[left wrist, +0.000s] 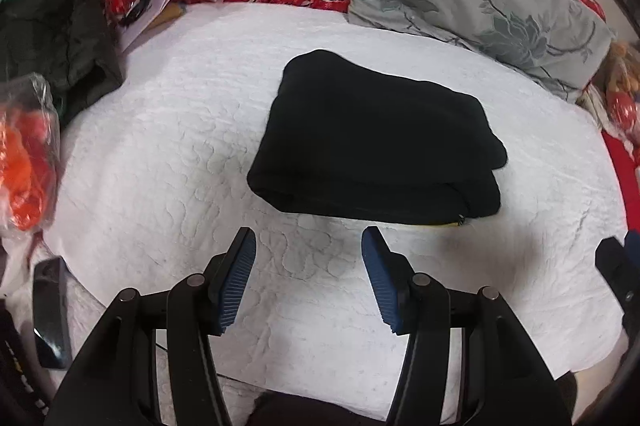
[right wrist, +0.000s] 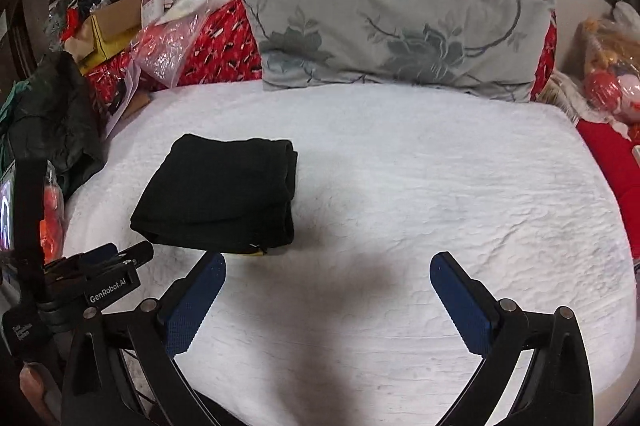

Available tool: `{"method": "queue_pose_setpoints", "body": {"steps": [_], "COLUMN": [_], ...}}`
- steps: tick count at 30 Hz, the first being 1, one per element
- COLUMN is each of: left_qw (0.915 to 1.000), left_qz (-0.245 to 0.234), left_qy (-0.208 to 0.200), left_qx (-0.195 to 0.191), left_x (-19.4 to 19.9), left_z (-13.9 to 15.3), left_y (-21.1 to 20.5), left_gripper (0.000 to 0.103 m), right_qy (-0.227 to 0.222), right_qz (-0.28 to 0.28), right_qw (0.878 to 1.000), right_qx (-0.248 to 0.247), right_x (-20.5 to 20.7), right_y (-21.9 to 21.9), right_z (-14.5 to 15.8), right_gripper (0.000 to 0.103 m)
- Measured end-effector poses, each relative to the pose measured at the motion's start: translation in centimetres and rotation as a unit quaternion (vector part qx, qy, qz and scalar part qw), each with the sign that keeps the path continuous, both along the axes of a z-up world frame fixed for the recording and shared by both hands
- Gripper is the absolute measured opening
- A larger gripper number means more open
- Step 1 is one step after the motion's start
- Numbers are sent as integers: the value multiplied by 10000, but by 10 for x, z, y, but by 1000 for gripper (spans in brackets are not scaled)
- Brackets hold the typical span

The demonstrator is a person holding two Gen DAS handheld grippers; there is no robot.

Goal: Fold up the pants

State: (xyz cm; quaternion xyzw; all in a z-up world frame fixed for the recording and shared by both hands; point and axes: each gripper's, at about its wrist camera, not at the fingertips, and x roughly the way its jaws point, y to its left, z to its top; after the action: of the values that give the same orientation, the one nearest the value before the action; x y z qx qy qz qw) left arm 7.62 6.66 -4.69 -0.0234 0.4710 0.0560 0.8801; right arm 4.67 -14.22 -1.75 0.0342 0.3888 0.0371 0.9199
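Hovering with fingers spread apart and holding nothing, left claw [left wrist: 308,240], just near of folded black pants [left wrist: 376,142] lying on white bed quilt [left wrist: 180,130]; right claw [right wrist: 326,266] likewise spread wide, pants at its left.

Left tool [left wrist: 308,242] gapes empty; right tool [right wrist: 327,268] likewise.

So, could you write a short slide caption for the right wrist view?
Black pants lie folded on the white quilt, with the open right gripper empty in front.
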Motion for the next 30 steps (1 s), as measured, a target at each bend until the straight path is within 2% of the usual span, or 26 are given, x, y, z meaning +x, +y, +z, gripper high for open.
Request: {"method": "queue_pose_setpoints", "body": {"steps": [4, 8, 23, 30], "left_qw": [9997, 9994, 9977, 9964], "left_qz": [-97, -171, -613, -744], "left_qy": [-58, -47, 112, 178], "left_qx": [239, 311, -276, -358], "left_x": [-6, -11, -15, -16], "left_z": [3, 5, 4, 1], "left_y": [-13, -22, -31, -35], "left_gripper": [54, 54, 54, 54], "right_qy": [-108, -144, -142, -87], "right_qz": [-49, -115, -269, -279], "right_qw": [9999, 9998, 9995, 9995], "right_qx": [2, -12, -88, -98], "right_x": [-7, -13, -23, -21], "right_y": [-7, -13, -26, -26], "right_z": [4, 3, -2, -5], "right_gripper": [103, 103, 103, 103]}}
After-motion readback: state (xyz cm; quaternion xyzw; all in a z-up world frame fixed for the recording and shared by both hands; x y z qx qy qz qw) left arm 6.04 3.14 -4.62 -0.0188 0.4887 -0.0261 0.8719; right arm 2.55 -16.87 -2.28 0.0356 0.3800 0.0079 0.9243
